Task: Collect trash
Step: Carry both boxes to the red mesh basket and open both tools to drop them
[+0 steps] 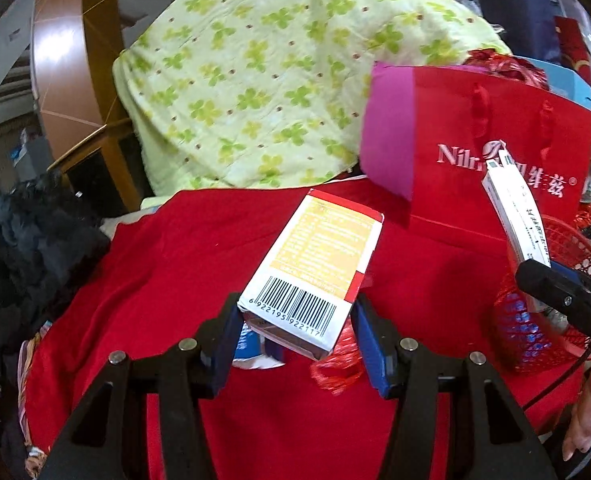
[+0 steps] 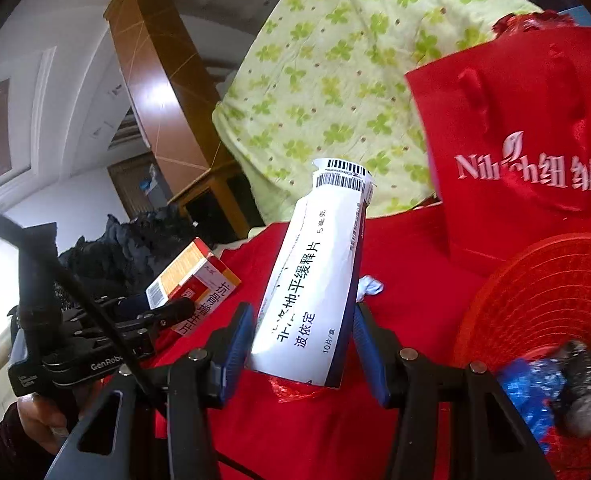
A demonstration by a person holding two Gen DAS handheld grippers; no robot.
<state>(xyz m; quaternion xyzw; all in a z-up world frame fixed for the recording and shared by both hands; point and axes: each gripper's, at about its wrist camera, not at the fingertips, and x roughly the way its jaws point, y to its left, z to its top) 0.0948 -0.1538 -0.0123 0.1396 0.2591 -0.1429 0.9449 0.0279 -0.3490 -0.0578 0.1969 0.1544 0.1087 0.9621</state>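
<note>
Orange box (image 1: pixel 315 264) and white box (image 2: pixel 315 280) are clamped between fingers (image 1: pixel 225 344).

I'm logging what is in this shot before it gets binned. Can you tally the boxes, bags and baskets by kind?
Cardboard boxes: 2, the orange-and-white box held in the left tool and the white medicine box held in the right tool.
Red gift bags: 1.
Red mesh baskets: 1.
Total: 4.
</note>
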